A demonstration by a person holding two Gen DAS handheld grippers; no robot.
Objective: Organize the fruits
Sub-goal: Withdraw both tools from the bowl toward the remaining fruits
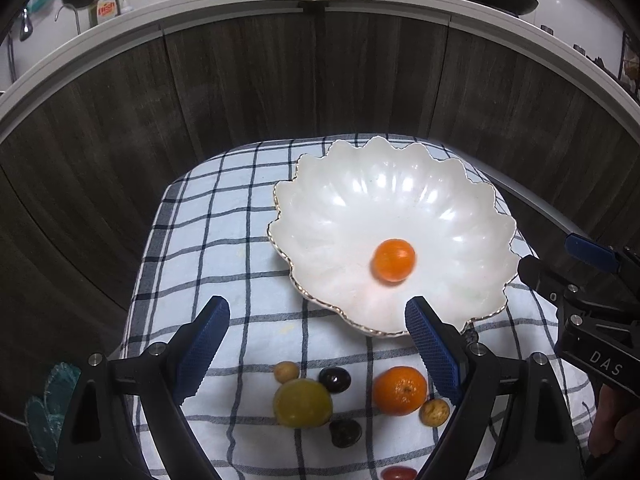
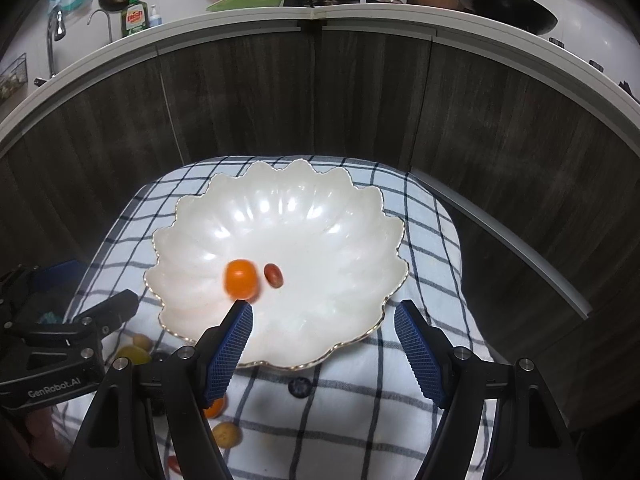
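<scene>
Left wrist view, left to right: the left gripper [image 1: 318,322] stands wide apart with nothing between its blue ribbed pads [image 1: 202,350], above the blue-and-white checked cloth [image 1: 208,236]. On the cloth below the jaws lie a small tan round fruit [image 1: 286,372], a yellow-green round fruit [image 1: 303,403], two dark glossy fruits [image 1: 335,379], a whole orange [image 1: 400,390] and a small brown-yellow fruit [image 1: 434,412]; a red fruit [image 1: 398,473] is cut off by the lower frame edge. The white scalloped bowl with a gilt rim [image 1: 472,208] holds a blurred small orange fruit [image 1: 394,261]. The bowl's near rim is partly hidden by the right-hand pad.

Right wrist view: the right gripper [image 2: 324,320] is moderately open and empty. The bowl's floor also carries a small red oval fruit [image 2: 274,275] just beside the orange one. A dark blue berry [image 2: 299,387] lies alone between the jaws. The cloth's far edge meets dark wood-grain panels [image 2: 360,96]. The rest of the bowl's floor is bare.
</scene>
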